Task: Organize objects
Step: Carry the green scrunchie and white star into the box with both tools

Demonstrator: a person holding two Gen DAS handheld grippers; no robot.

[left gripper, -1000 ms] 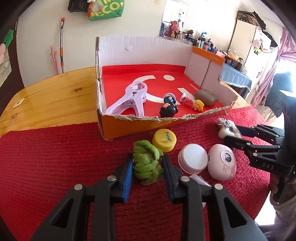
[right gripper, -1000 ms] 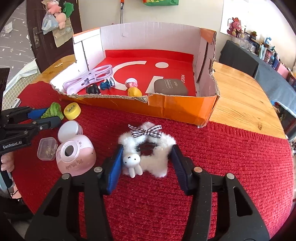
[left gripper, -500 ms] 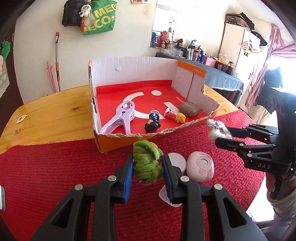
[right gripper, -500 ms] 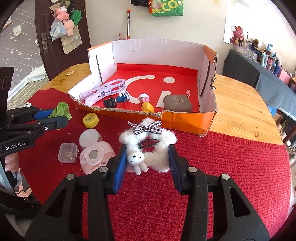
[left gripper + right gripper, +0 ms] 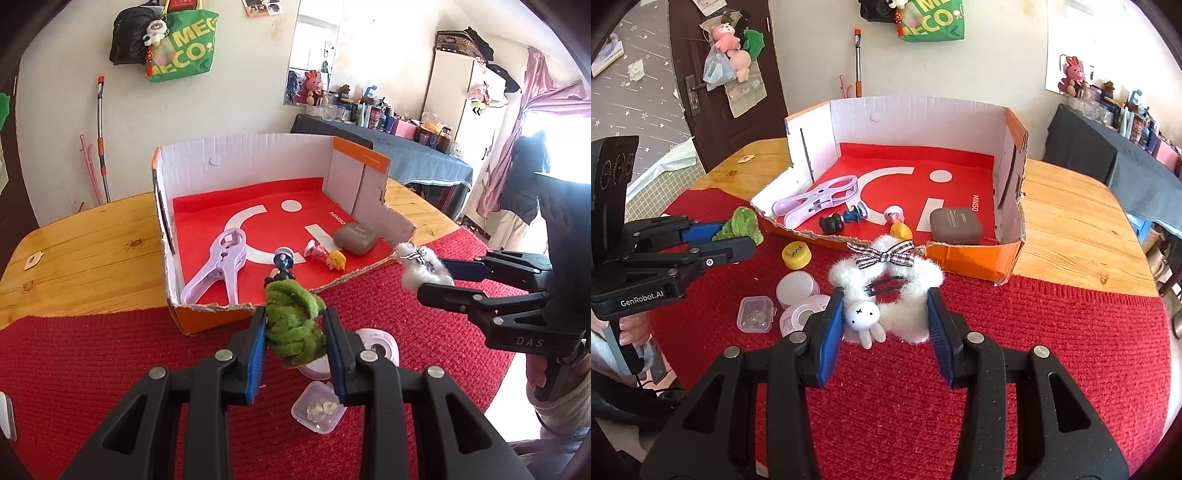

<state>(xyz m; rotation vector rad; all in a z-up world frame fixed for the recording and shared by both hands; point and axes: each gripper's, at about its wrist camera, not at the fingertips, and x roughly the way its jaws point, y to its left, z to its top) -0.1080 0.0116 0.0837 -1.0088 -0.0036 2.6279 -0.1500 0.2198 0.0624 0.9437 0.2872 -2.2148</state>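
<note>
Both grippers have risen since the earlier frame; their loads now hang clear of the red mat (image 5: 1034,369). Left gripper (image 5: 295,341) clamps the green scrunchie (image 5: 293,325), long axis running 12 to 6. Right gripper (image 5: 884,325) clamps the white scrunchie (image 5: 886,291), bow at 12. The box (image 5: 975,258) lies at 12 of each. Yellow cap (image 5: 796,254), white jar (image 5: 796,286) and clear case (image 5: 756,314) sit below, at 9 to 10 of the right gripper.

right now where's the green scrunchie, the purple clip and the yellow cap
green scrunchie (image 5: 293,325), left wrist view, on its bunched middle between the blue pads
purple clip (image 5: 221,267), left wrist view, on its hinge, inside the box
yellow cap (image 5: 796,254), right wrist view, on its top face, on the red cloth
</note>
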